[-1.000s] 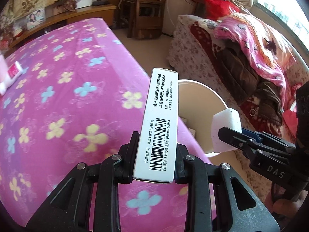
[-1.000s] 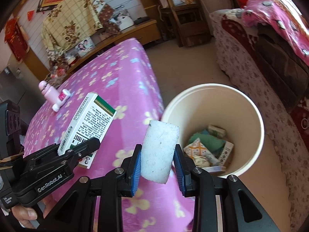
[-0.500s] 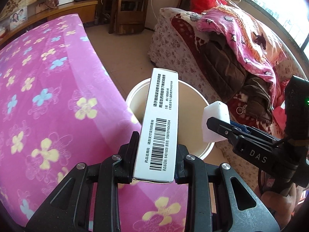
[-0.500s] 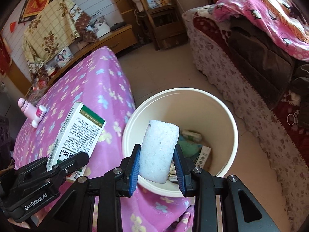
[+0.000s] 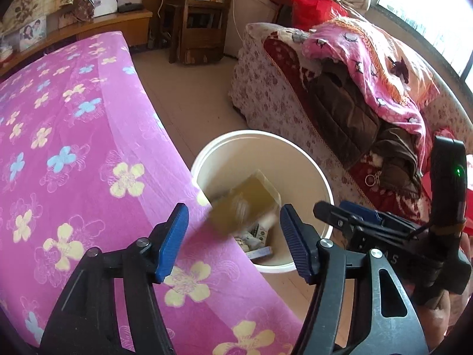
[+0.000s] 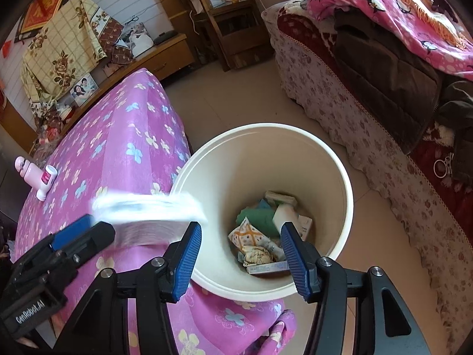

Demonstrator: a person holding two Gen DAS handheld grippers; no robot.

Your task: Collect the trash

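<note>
A cream bucket stands on the floor beside the pink-clothed table and holds several pieces of trash. My left gripper is open above its near rim. The white medicine box is a blur in mid-fall over the bucket; in the right wrist view the box blurs just off the left gripper's fingers. My right gripper is open over the bucket. The white sponge lies inside on the trash.
The table's pink flowered cloth fills the left. A pink bottle lies on its far part. A sofa heaped with blankets stands right of the bucket. A wooden shelf stands at the back.
Both grippers have opened over the bucket. The left has let go of the box, which is falling. The right has let go of the sponge, which now lies in the bucket.
</note>
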